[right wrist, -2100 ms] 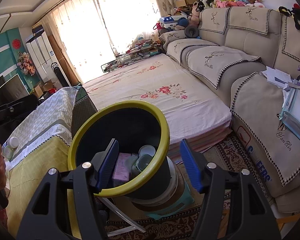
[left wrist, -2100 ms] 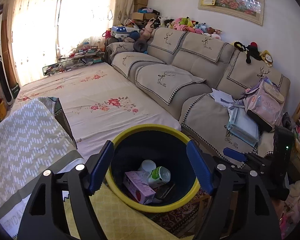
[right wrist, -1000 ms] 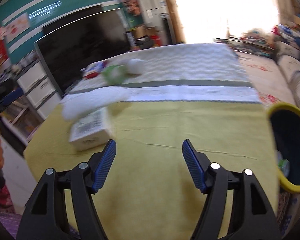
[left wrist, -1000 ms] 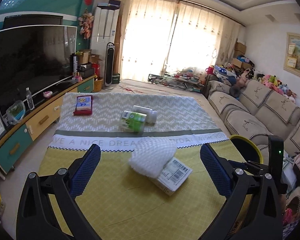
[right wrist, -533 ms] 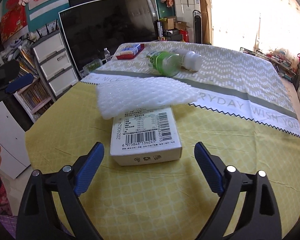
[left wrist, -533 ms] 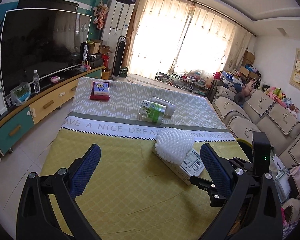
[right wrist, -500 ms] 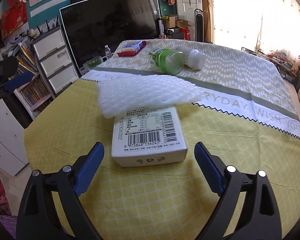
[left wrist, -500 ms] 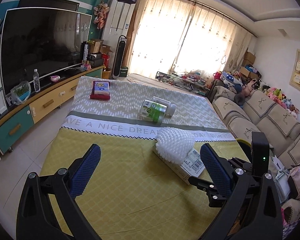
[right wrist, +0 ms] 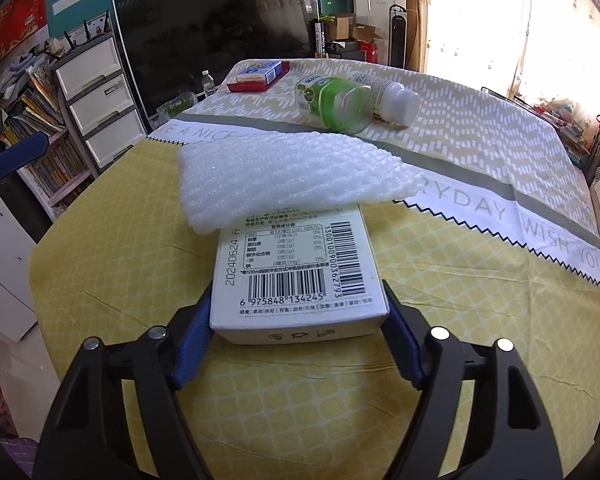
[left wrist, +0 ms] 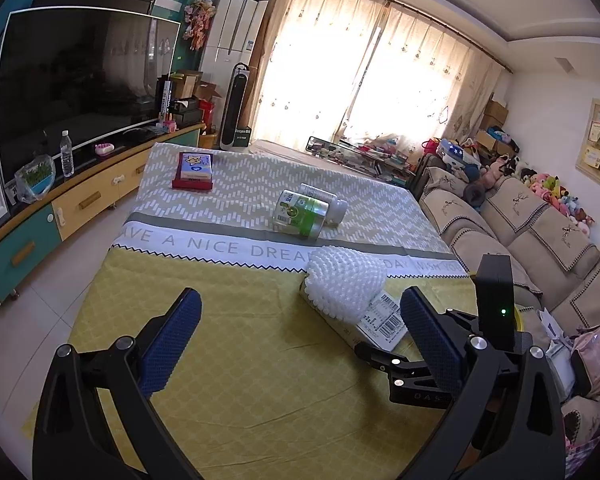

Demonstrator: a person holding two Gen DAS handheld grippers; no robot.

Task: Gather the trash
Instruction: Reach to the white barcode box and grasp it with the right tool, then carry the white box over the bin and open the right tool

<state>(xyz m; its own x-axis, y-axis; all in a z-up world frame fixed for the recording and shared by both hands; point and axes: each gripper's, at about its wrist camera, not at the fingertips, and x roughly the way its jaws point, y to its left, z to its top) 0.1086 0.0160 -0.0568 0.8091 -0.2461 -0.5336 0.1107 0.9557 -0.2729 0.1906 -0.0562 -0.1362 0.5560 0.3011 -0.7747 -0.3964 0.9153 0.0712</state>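
A white barcode box (right wrist: pixel 296 264) lies on the yellow cloth, with a sheet of white bubble wrap (right wrist: pixel 284 172) draped over its far end. My right gripper (right wrist: pixel 298 296) has one blue pad on each side of the box's near end, and its jaws are closing onto the box. The left wrist view shows the same box (left wrist: pixel 384 320) and wrap (left wrist: pixel 344 284) ahead and to the right. My left gripper (left wrist: pixel 300 300) is open and holds nothing above the cloth. Farther back, a green bottle (right wrist: pixel 332 104) and a white bottle (right wrist: pixel 392 100) lie on their sides.
A red-and-blue carton (left wrist: pixel 194 170) sits at the table's far left. A TV and a low cabinet (left wrist: pixel 60 208) run along the left, and a sofa (left wrist: pixel 520 232) lines the right. A sliver of the bin's yellow rim (left wrist: pixel 520 317) shows behind the right gripper's body.
The right gripper has moved forward to the white box; its jaws, wide apart short of the box before, now sit against its sides. The left gripper's view is almost unchanged.
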